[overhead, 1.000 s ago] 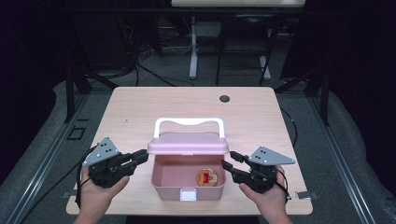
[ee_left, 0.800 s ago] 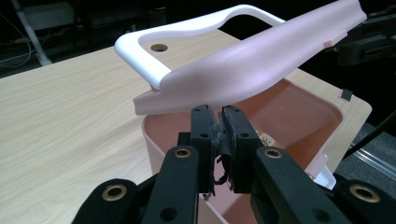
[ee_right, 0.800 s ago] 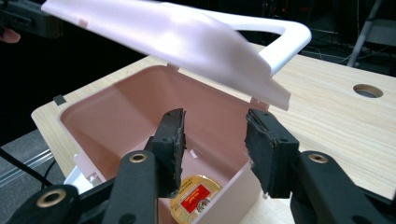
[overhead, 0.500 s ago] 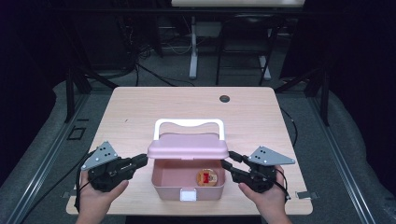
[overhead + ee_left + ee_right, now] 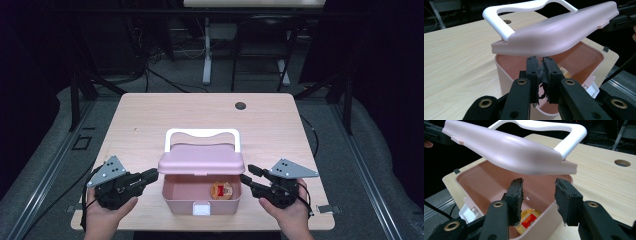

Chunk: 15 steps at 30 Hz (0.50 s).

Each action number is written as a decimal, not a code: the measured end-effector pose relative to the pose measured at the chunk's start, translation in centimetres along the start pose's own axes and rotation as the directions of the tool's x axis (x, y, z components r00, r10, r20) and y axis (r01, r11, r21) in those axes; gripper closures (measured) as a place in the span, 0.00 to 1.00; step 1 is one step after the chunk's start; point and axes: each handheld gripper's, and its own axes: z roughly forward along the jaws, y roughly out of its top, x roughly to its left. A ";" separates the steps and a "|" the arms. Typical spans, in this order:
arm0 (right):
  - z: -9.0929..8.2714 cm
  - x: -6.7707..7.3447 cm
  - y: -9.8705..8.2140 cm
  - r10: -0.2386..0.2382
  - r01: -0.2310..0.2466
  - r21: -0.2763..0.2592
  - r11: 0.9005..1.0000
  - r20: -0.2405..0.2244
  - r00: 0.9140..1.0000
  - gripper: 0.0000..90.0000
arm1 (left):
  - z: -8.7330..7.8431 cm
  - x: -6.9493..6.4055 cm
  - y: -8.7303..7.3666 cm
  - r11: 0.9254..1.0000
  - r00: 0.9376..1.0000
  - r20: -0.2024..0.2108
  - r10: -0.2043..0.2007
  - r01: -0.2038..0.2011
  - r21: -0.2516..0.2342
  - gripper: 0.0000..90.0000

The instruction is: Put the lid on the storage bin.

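A pink box (image 5: 182, 202) sits near the table's front edge, its lid (image 5: 201, 159) with a white handle (image 5: 202, 133) hanging half open over it. Inside lies a small round item (image 5: 222, 190) with a red and yellow label, which sits below the jaws (image 5: 529, 220) in the right gripper view. My left gripper (image 5: 150, 176) is at the box's left side, under the lid's edge; its jaws have just been closing and are shut (image 5: 541, 67) on nothing. My right gripper (image 5: 247, 175) is at the box's right side, open (image 5: 539, 183) over the box's rim, its pads not touching it.
The box's white latch (image 5: 201, 209) faces the front edge. The wooden table (image 5: 150, 120) has a round cable hole (image 5: 240, 106) at the back right. Beyond the table are a desk's legs and a dark floor with cables.
The lid has tipped lower over the box. My left gripper has drawn slightly toward the front edge. The right gripper has stayed put.
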 end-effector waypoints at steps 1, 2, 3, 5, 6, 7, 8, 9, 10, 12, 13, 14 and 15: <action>-0.1 -0.1 -0.1 -0.001 0.001 0.001 1.000 0.005 1.000 0.64 | 0.0 0.0 0.0 1.000 1.000 -0.002 0.005 -0.005 0.003 0.93; -0.2 -0.2 -0.2 -0.004 0.004 0.004 1.000 0.009 1.000 0.63 | 0.0 0.0 -0.1 1.000 1.000 -0.001 0.000 0.000 -0.002 0.93; -0.3 -0.4 -0.3 0.000 0.000 0.006 1.000 0.014 1.000 0.63 | 0.0 0.0 -0.2 1.000 1.000 0.001 -0.006 0.006 -0.003 0.93; -0.5 -0.7 -0.5 0.008 -0.008 0.013 1.000 0.023 1.000 0.62 | 0.0 0.0 -0.2 1.000 1.000 -0.002 -0.006 0.006 -0.005 0.93; -0.6 -0.9 -0.5 0.013 -0.013 0.015 1.000 0.028 1.000 0.61 | 0.0 -0.1 -0.2 1.000 1.000 -0.002 -0.004 0.004 -0.002 0.93; -0.7 -1.1 -0.6 0.020 -0.021 0.015 1.000 0.031 0.999 0.61 | 0.0 -0.1 -0.2 1.000 1.000 -0.003 -0.001 0.001 -0.002 0.93; -0.8 -1.2 -0.7 0.031 -0.031 0.013 0.999 0.034 0.999 0.61 | 0.0 -0.1 -0.2 1.000 1.000 -0.004 0.003 -0.003 -0.002 0.93; -0.8 -1.4 -0.8 0.039 -0.040 0.012 0.999 0.034 0.999 0.61 | 0.0 -0.1 -0.3 1.000 1.000 -0.006 0.006 -0.006 0.002 0.93; -0.9 -1.6 -0.8 0.046 -0.046 0.006 0.999 0.035 0.998 0.61 | 0.0 -0.2 -0.3 1.000 1.000 -0.006 0.009 -0.009 0.005 0.93; -1.0 -1.8 -0.9 0.055 -0.055 -0.001 0.999 0.037 0.998 0.61 | 0.0 -0.2 -0.4 1.000 1.000 -0.007 0.007 -0.007 0.001 0.93; -1.0 -1.9 -1.0 0.057 -0.057 -0.003 0.998 0.042 0.998 0.61 | 0.0 -0.2 -0.5 1.000 1.000 -0.004 0.005 -0.005 0.002 0.93; -1.1 -2.0 -1.0 0.055 -0.054 -0.006 0.999 0.046 0.997 0.61 | 0.0 -0.2 -0.6 1.000 1.000 -0.002 0.005 -0.005 0.003 0.93; -1.1 -2.1 -1.0 0.057 -0.057 -0.008 0.998 0.050 0.997 0.61 | 0.0 -0.1 -0.6 1.000 1.000 0.004 0.005 -0.005 0.003 0.93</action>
